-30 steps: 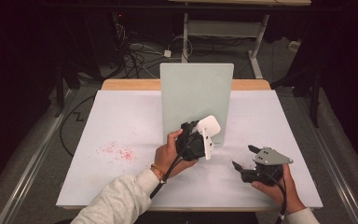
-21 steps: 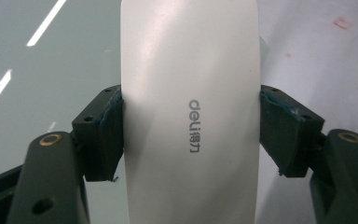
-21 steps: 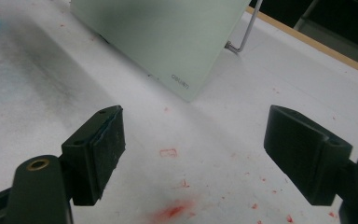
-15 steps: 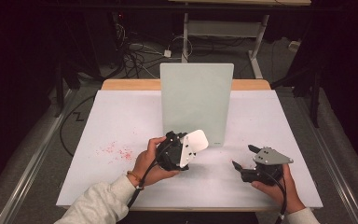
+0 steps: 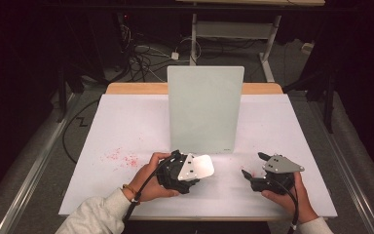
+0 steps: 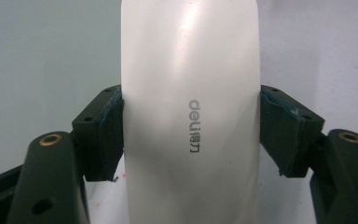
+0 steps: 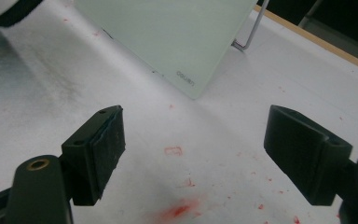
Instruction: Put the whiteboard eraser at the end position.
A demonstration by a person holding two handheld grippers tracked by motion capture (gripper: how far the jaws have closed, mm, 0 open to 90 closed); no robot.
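Eraser [image 6: 190,116] is sitting clamped in my left hand-held gripper [image 5: 187,170] near the glass board [image 5: 204,109]. I am holding my right hand-held gripper [image 5: 253,165] with jaws apart over the surface [image 5: 126,126].

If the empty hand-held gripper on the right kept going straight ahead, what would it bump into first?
Probably the bare white table top: the right hand-held gripper points forward and down at it, jaws open. The pale green board stands farther along that line, though depth is hard to judge.
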